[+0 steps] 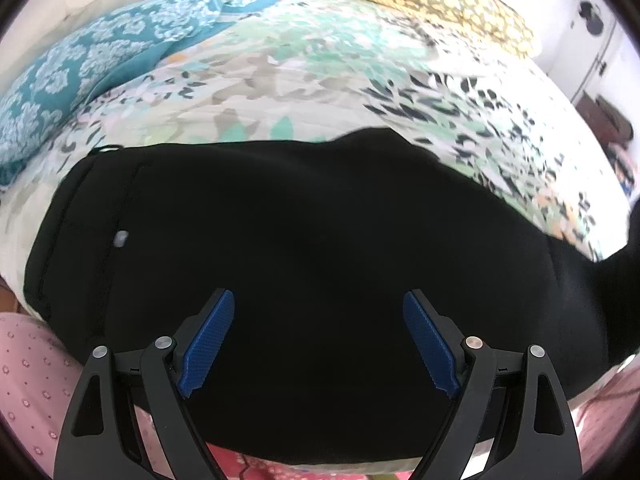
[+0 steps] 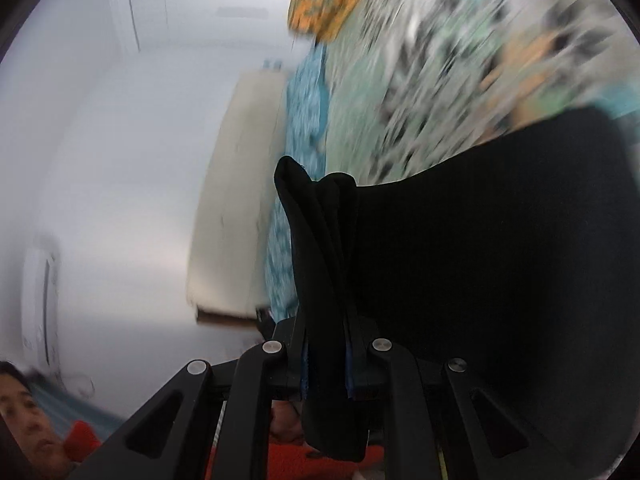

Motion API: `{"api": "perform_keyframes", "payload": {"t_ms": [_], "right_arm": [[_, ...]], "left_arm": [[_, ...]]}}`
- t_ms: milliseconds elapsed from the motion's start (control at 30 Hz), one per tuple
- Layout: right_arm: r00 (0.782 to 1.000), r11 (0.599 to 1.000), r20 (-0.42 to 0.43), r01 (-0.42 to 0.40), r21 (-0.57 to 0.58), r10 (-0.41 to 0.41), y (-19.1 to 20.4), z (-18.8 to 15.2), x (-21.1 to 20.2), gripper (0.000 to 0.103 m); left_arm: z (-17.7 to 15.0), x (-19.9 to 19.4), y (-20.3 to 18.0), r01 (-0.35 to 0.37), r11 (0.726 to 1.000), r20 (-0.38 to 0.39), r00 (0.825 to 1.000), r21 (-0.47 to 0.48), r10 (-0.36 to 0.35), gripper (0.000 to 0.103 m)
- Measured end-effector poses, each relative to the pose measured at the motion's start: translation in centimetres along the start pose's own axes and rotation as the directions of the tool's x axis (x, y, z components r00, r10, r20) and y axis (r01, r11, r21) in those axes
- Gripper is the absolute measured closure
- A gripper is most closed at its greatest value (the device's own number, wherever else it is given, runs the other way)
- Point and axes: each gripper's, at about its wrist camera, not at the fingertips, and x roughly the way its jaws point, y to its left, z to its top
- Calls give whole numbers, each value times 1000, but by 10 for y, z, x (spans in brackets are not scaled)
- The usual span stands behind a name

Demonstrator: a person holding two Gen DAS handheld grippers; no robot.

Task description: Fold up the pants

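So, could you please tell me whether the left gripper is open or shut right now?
Open. The left gripper hovers over the black pants with its blue pads spread wide apart, nothing between them.

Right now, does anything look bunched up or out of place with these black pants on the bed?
Mostly fine. The black pants lie fairly flat on the floral bedspread under the open left claw. The right claw is shut on a bunched wad of the fabric, not a flat edge, so that end looks rumpled.
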Motion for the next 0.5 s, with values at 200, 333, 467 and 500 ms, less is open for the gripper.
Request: {"api": "perform_keyframes", "payload": {"t_ms": [200, 333, 467, 500], "right_arm": [[951, 951, -116, 268, -155, -287, 15, -14, 115, 44], [949, 927, -8, 304, -220, -314, 31, -14, 70, 31], [881, 839, 189, 471, -272, -434, 39, -10, -5, 16], [845, 802, 241, 530, -274, -477, 37, -18, -27, 16]], "left_arm": [[3, -5, 21, 30, 996, 5, 1000, -85, -30, 15], [3, -7, 28, 69, 990, 11, 998, -121, -68, 15], [5, -16, 12, 167, 983, 39, 986, -78, -164, 15], [5, -19, 1, 210, 977, 41, 977, -46, -209, 15]]}}
